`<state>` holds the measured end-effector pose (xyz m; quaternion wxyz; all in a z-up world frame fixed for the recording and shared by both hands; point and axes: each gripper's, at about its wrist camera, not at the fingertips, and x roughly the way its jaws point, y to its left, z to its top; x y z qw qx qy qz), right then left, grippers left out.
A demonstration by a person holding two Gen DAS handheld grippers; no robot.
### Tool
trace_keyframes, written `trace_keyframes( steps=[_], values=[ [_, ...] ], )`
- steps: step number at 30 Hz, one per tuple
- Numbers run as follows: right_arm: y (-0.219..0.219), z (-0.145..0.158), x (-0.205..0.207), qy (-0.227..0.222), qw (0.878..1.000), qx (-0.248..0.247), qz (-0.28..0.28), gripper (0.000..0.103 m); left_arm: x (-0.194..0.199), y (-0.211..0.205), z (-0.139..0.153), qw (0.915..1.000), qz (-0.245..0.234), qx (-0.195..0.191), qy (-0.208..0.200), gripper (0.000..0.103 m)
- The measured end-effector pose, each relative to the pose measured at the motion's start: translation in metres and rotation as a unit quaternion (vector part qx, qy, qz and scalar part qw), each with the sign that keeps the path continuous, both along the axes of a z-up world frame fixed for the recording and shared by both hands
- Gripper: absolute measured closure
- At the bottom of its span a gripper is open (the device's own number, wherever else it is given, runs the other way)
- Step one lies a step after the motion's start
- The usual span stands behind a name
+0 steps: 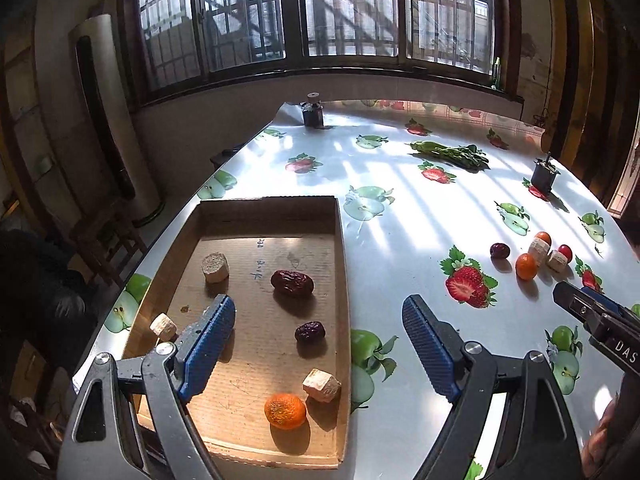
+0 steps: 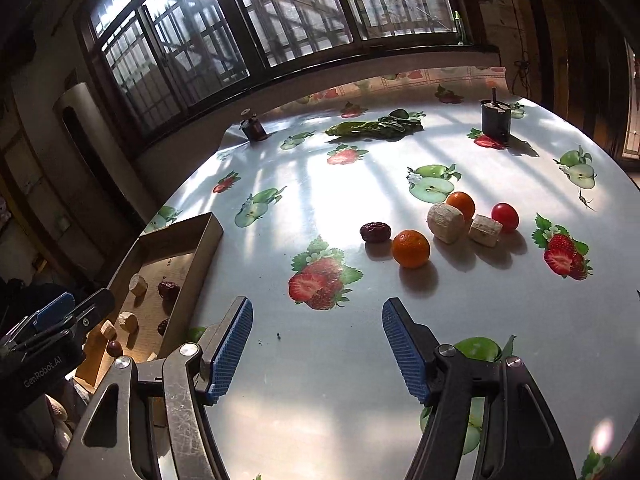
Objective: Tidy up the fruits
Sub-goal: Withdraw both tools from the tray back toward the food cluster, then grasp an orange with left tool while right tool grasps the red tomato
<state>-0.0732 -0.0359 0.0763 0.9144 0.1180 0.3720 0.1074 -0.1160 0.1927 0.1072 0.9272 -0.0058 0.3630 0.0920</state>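
Note:
A shallow cardboard tray (image 1: pixel 340 264) lies at the table's left edge. Inside it are a tangerine (image 1: pixel 285 411), two dark red dates (image 1: pixel 292 283), and several pale cut chunks (image 1: pixel 321 385). My left gripper (image 1: pixel 318 320) hovers open over the tray's near right part, nothing between its blue pads. To the right a loose group sits on the cloth: a date (image 2: pixel 375 232), two tangerines (image 2: pixel 411 248), two pale chunks (image 2: pixel 445 223) and a cherry tomato (image 2: pixel 505 217). My right gripper (image 2: pixel 317 322) stands open and empty, short of that group.
The table wears a glossy cloth printed with strawberries and apples. Leafy greens (image 2: pixel 376 127) lie at the back. Two small dark pots (image 2: pixel 495 120) stand at the far corners. Barred windows run behind. A wooden chair (image 1: pixel 108 240) stands left of the table.

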Motion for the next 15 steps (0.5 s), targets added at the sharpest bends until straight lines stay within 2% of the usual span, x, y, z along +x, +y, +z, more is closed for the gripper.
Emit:
trace_keyframes(
  steps=[8,12,15],
  values=[
    [-0.103,0.005,0.009,0.009,0.992,-0.060,-0.107,0.031,0.019,-0.011,-0.022,0.9987,-0.023,-0.032,0.034,0.018],
    [-0.134,0.011,0.018,0.012,0.989,-0.080,-0.126,0.031,0.030,-0.029,-0.022,0.9974,-0.047,-0.039,0.038,0.018],
    [-0.146,0.012,0.032,0.018,0.988,-0.085,-0.125,0.031,0.041,-0.048,-0.024,0.9932,-0.086,-0.066,0.044,0.018]
  ],
)
